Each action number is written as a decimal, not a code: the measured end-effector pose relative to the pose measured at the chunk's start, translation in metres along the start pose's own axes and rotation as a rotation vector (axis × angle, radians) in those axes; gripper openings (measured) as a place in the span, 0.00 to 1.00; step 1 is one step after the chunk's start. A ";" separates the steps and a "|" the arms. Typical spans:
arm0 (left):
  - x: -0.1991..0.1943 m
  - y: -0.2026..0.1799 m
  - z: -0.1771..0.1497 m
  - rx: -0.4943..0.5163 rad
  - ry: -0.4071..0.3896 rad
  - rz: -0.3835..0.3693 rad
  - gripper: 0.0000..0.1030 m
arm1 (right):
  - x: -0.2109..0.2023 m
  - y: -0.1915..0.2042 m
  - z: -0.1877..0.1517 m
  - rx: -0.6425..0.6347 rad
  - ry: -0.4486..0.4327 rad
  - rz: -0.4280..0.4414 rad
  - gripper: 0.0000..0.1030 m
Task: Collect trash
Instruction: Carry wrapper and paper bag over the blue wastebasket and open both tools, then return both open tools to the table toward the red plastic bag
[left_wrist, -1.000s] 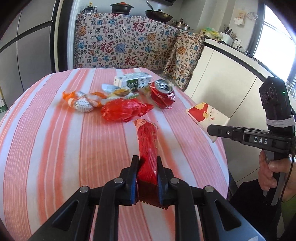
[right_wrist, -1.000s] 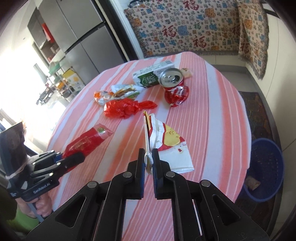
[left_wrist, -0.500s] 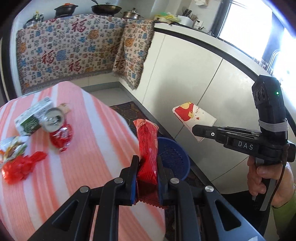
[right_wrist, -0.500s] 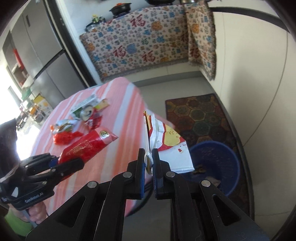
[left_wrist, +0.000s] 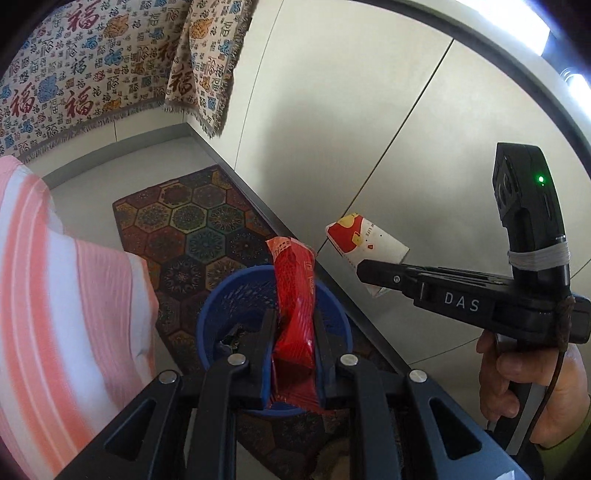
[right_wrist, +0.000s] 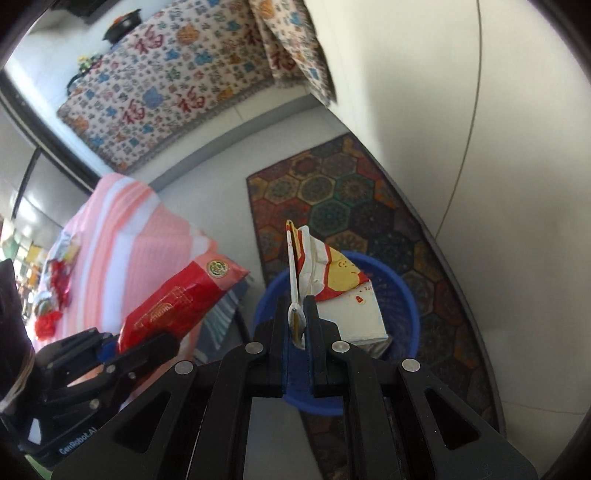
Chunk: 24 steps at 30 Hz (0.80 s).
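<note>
Your left gripper (left_wrist: 293, 345) clamped on the red snack wrapper (left_wrist: 295, 295), your right gripper (right_wrist: 297, 317) pinching the flattened white carton (right_wrist: 343, 299), both over the blue basket (right_wrist: 402, 295) on the patterned rug (right_wrist: 332, 195)

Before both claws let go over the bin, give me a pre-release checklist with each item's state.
1. Left claw clamped on red snack wrapper: ok.
2. Right claw clamped on flattened red-and-white paper carton: ok.
3. Blue bin lies beneath each item in its own wrist view: ok.
4. Bin has room; a little debris at the bottom: ok.
5. True height and alignment above the rim: cannot tell.
6. Trash left on striped tablecloth: not ok.
</note>
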<state>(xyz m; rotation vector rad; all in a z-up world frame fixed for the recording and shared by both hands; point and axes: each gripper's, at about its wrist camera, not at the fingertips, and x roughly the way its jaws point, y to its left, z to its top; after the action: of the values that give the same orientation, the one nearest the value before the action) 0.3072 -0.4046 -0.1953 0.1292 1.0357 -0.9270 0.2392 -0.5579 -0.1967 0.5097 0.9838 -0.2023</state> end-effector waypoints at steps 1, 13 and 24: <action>0.010 -0.002 0.002 0.001 0.011 0.004 0.17 | 0.006 -0.007 0.001 0.016 0.009 0.002 0.06; 0.078 0.002 -0.003 0.011 0.073 0.077 0.43 | 0.044 -0.040 0.006 0.068 0.056 0.017 0.31; 0.014 -0.008 -0.003 0.038 -0.031 0.060 0.45 | -0.038 0.007 0.009 -0.075 -0.231 -0.091 0.56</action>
<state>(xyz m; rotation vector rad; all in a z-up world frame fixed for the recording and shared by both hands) 0.3019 -0.4159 -0.2053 0.1761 0.9805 -0.8921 0.2285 -0.5586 -0.1588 0.3641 0.7859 -0.2975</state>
